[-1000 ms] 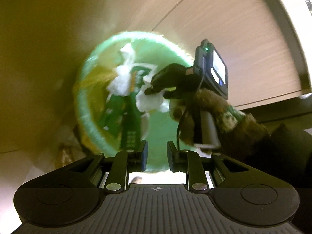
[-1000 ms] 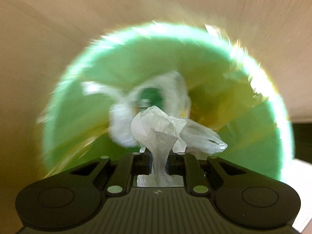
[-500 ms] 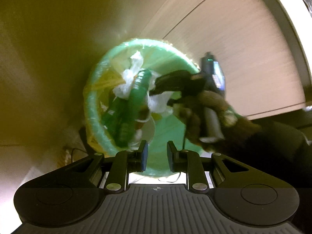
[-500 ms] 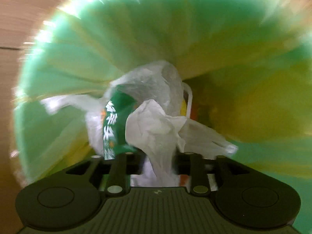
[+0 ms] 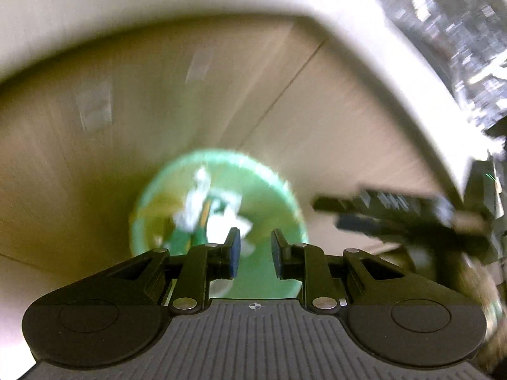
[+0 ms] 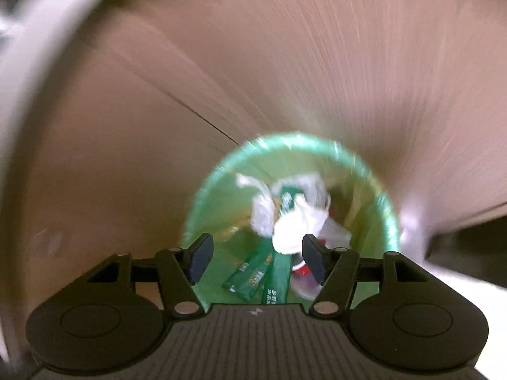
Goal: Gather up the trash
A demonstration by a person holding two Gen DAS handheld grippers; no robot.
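Wood-grain panels (image 5: 332,120) close in behind a round bin (image 5: 285,190) lined with a thin green bag, all smeared by motion blur in the left wrist view. White crumpled paper (image 5: 193,205) and green packets lie inside it. The left gripper (image 5: 255,253) hangs above the bin, its jaws a narrow gap apart with nothing between them. At right the right gripper (image 5: 329,213) shows blurred, out beyond the rim, under a pale curved edge (image 5: 396,72).

From the right wrist view, the same panels (image 6: 317,63) fill the background. The right gripper (image 6: 256,259) has just been opening; its jaws stand wide and hold nothing. Below them the bin (image 6: 202,202) holds a wad of white tissue (image 6: 294,228), clear plastic and glossy green wrappers (image 6: 253,277). Its rim is round and open all the way.
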